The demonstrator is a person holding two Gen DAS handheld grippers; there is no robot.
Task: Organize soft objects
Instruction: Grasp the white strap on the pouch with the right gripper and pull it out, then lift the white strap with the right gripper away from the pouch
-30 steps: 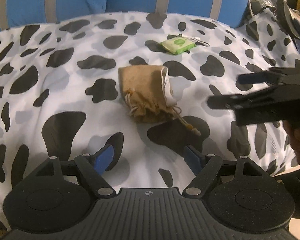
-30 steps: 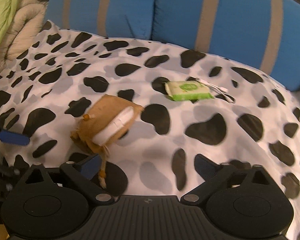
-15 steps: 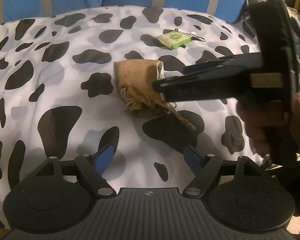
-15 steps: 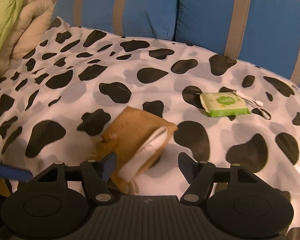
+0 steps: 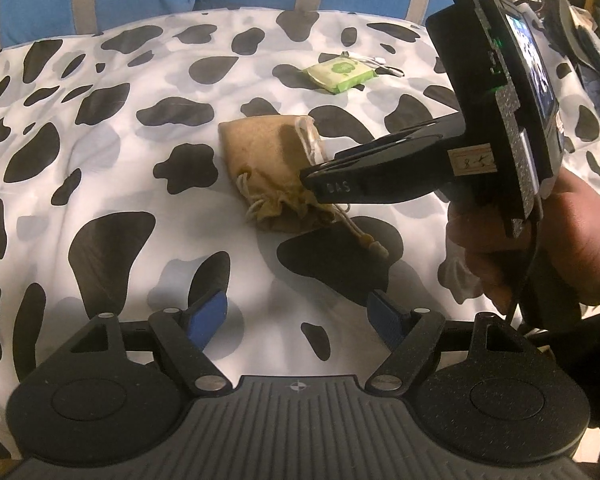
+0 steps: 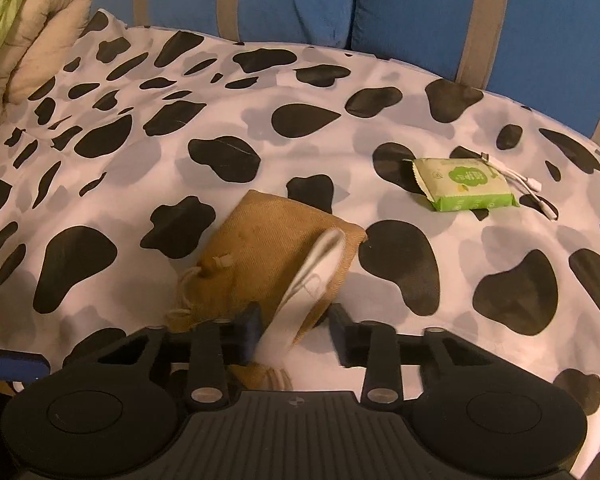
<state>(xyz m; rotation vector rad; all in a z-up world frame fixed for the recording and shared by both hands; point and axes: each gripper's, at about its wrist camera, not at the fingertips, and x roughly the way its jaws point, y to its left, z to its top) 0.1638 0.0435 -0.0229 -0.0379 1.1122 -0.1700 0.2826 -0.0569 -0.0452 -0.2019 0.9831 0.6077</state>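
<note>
On the cow-print bed (image 6: pixel 100 184), right tongs (image 6: pixel 294 330) had just been closing around the tan pouch's (image 6: pixel 268 248) white-lined end, pads not clearly biting, left tongs (image 5: pixel 300 316) wide and empty; I judged a deeper, centred bite best.

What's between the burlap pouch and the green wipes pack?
Nothing: only bare cow-print sheet separates the burlap drawstring pouch from the green wipes pack. Both wrist views show it.
</note>
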